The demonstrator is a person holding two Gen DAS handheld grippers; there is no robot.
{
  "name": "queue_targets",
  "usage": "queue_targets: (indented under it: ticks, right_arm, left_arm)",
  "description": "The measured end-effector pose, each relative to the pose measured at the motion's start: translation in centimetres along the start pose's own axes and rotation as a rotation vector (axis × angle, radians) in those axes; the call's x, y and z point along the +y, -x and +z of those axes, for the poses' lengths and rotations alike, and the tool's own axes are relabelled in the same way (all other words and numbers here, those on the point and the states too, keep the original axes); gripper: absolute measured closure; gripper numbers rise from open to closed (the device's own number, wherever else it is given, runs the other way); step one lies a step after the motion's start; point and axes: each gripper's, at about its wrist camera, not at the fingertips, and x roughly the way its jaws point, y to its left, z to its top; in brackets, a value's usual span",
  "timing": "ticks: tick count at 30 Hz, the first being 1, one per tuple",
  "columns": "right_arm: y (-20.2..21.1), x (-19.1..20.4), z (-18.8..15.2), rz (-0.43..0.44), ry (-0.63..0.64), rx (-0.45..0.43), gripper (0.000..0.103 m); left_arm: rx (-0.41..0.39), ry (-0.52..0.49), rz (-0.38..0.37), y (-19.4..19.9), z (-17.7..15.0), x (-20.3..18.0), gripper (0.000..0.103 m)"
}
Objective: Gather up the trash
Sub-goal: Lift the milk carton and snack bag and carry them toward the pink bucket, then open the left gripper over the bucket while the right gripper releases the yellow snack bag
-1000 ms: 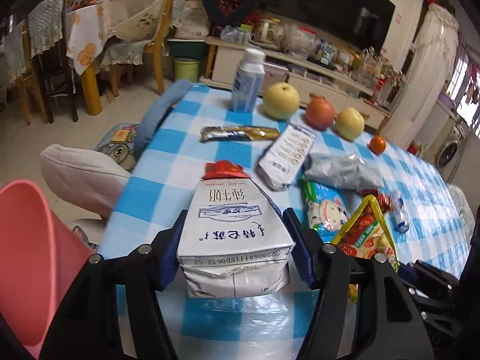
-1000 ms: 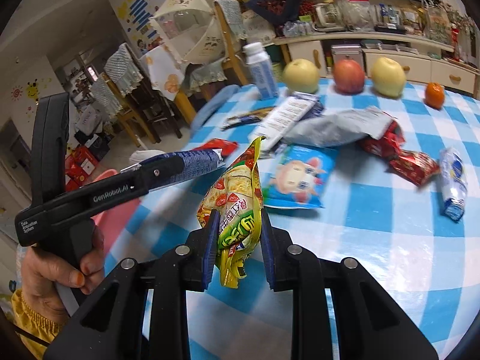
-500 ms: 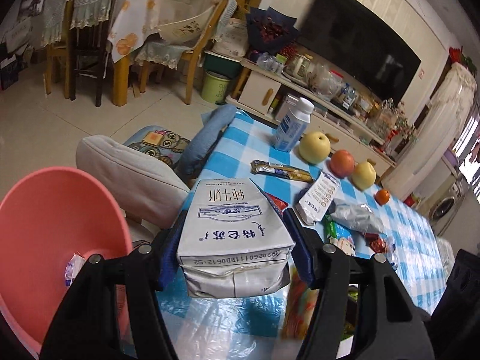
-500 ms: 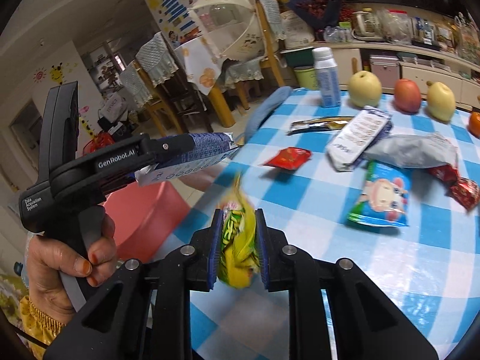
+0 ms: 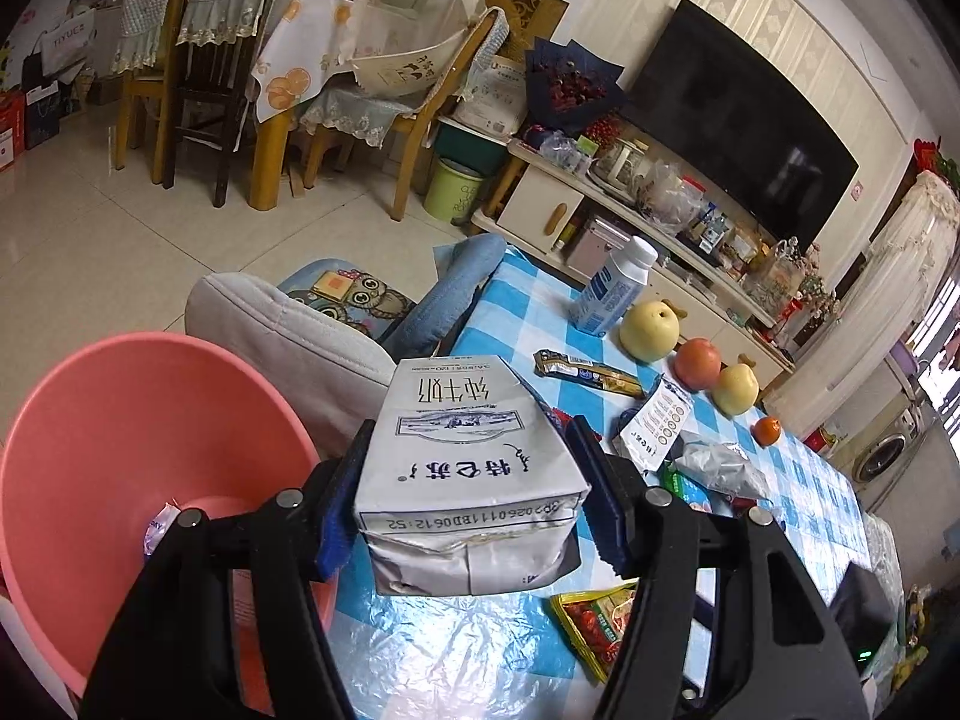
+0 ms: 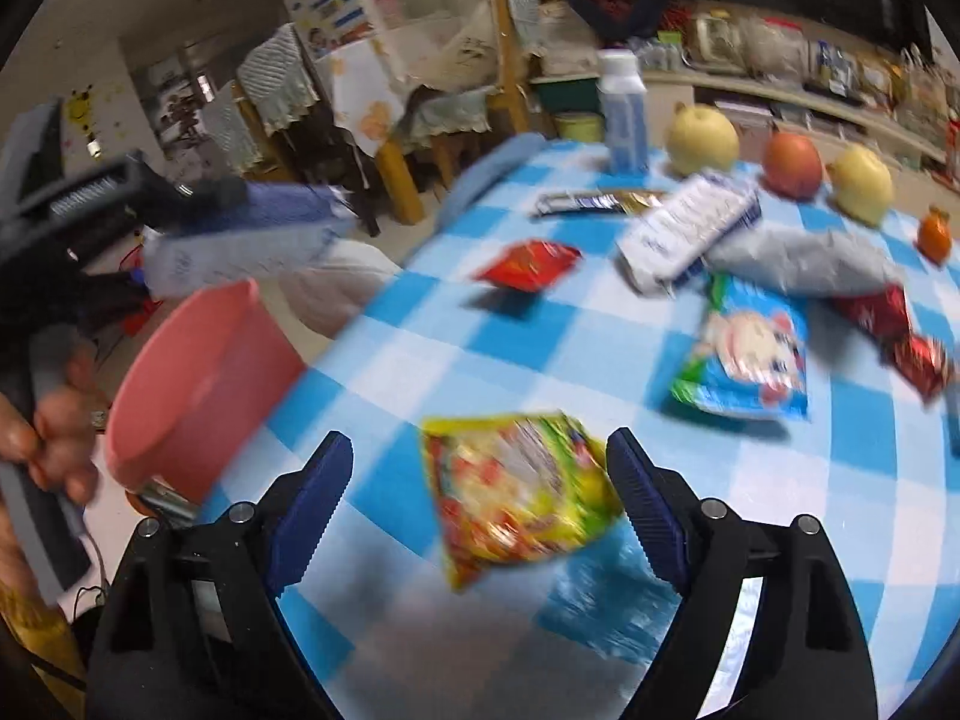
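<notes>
A grey-white milk carton (image 5: 468, 456) sits between the blue pads of my left gripper (image 5: 468, 438), which is shut on it, over the table's left edge. A pink basin (image 5: 120, 450) stands just left of it, below table level, with a small wrapper inside. In the right wrist view my right gripper (image 6: 477, 441) has its jaws opening wide. A yellow snack packet (image 6: 516, 492) lies blurred between them, free of both pads, over the blue checked tablecloth (image 6: 420, 348). The same packet (image 5: 594, 618) shows at the lower right of the left wrist view. The basin (image 6: 198, 372) is left of the right gripper.
More wrappers lie across the table: a red packet (image 6: 528, 264), a blue cartoon packet (image 6: 750, 354), a white box (image 6: 690, 228), a grey bag (image 6: 798, 264). A bottle (image 6: 624, 120) and fruit (image 6: 702, 141) stand at the far edge. A cushioned seat (image 5: 270, 336) is beside the basin.
My right gripper has let go of the yellow packet, which now lies loose between its spread jaws. My left gripper carried the carton leftward, and more of the basin has come into view.
</notes>
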Motion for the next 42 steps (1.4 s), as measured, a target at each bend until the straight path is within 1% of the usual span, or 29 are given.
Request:
queue_targets:
  ticks: [2,5,8,10,11,12,13,16,17,18,19,26,29,33,37,42]
  right_arm:
    - [-0.4,-0.1,-0.4,-0.019,0.009,0.005,0.017]
    - [-1.2,0.7,-0.6,-0.039,0.069,0.023,0.017]
    - [-2.2,2.1,-1.1,-0.126,0.165,0.044,0.016]
    - [-2.6,2.5,-1.4,-0.163,0.202,0.049,0.017]
    - [-2.8,2.7,-1.4,-0.176,0.214,0.049,0.021]
    - [-2.8,2.8,-1.5,-0.185,0.224,0.049,0.028]
    - [-2.9,2.8,-1.5,-0.191,0.236,0.05,0.029]
    - [-3.0,2.7,-1.4,-0.186,0.244,0.045,0.037]
    - [-3.0,2.7,-1.4,-0.188,0.249,0.043,0.042]
    - [-3.0,2.7,-1.4,-0.185,0.252,0.041,0.052]
    - [-2.9,2.7,-1.3,-0.181,0.253,0.04,0.054]
    - [-2.7,3.0,-0.9,-0.182,0.251,0.035,0.063]
    - [-2.4,3.4,-0.6,-0.163,0.239,0.033,0.065]
    - [-1.5,5.1,0.1,-0.108,0.238,0.005,0.066]
    - [-0.2,8.6,1.5,-0.034,0.283,-0.045,0.066]
    - [0.9,14.4,3.4,0.057,0.382,-0.105,0.066]
  left_arm:
    - [-0.005,0.002,0.006,0.2,0.1,0.1,0.04]
    - [-0.015,0.009,0.013,0.5,0.2,0.5,0.04]
    - [-0.028,0.024,0.022,1.1,0.3,1.2,0.04]
    - [-0.039,0.035,0.028,1.5,0.4,1.6,0.04]
    - [-0.042,0.039,0.03,1.6,0.5,1.8,0.04]
    - [-0.047,0.045,0.032,1.8,0.6,2.1,0.04]
    - [-0.052,0.052,0.035,2.0,0.7,2.4,0.04]
    - [-0.062,0.07,0.044,2.4,0.8,3.1,0.04]
    - [-0.065,0.077,0.05,2.6,0.9,3.5,0.04]
    - [-0.067,0.081,0.054,2.6,0.9,3.7,0.04]
    - [-0.068,0.085,0.06,2.7,0.9,3.9,0.04]
    - [-0.07,0.103,0.095,3.0,1.0,5.1,0.04]
    - [-0.072,0.112,0.103,3.2,1.0,5.5,0.04]
    - [-0.084,0.131,0.111,3.7,1.1,6.3,0.04]
    - [-0.099,0.155,0.119,4.4,1.1,7.4,0.04]
    - [-0.115,0.192,0.137,5.1,1.3,9.0,0.04]
